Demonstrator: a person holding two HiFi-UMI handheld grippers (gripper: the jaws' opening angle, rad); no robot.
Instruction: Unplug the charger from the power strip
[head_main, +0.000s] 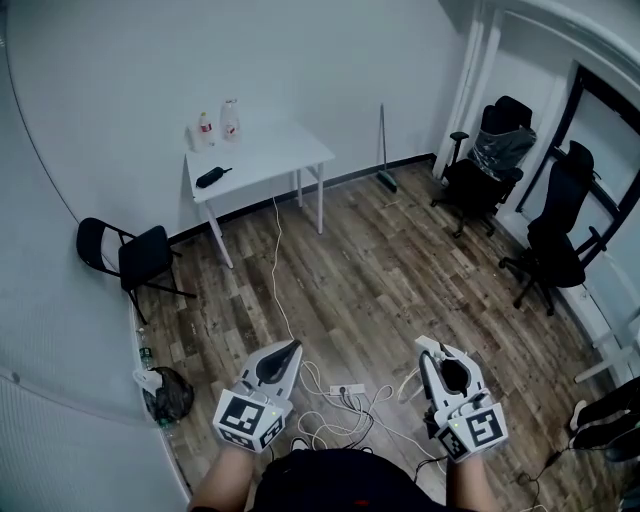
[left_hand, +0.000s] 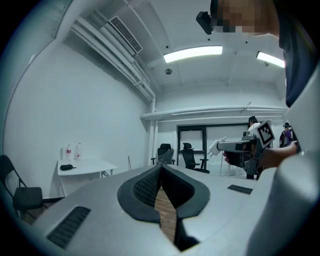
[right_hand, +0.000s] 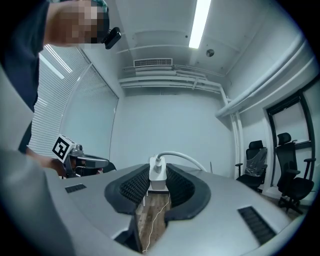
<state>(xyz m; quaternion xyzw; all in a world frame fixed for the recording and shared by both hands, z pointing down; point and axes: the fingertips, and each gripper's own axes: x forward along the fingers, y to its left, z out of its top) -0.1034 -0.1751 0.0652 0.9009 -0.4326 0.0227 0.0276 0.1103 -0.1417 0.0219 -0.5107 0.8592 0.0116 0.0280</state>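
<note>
A white charger (right_hand: 158, 176) with a white cable (right_hand: 182, 159) plugged into its top sits between the pads of my right gripper (right_hand: 158, 181), which is shut on it and points level. In the left gripper view that right gripper (left_hand: 239, 146) shows at the right with the charger (left_hand: 216, 147) sticking out of its tip. In the head view the right gripper (head_main: 428, 348) hovers above the wooden floor, right of the white power strip (head_main: 347, 390), which lies among loose white cables (head_main: 325, 425). My left gripper (head_main: 290, 347) is shut and empty, its tips (left_hand: 161, 168) touching.
A white table (head_main: 262, 160) with two bottles and a black object stands at the far wall, a long cable running down from it. A black folding chair (head_main: 130, 255) is at the left, office chairs (head_main: 490, 160) at the right, a dark bag (head_main: 168, 395) by the left wall.
</note>
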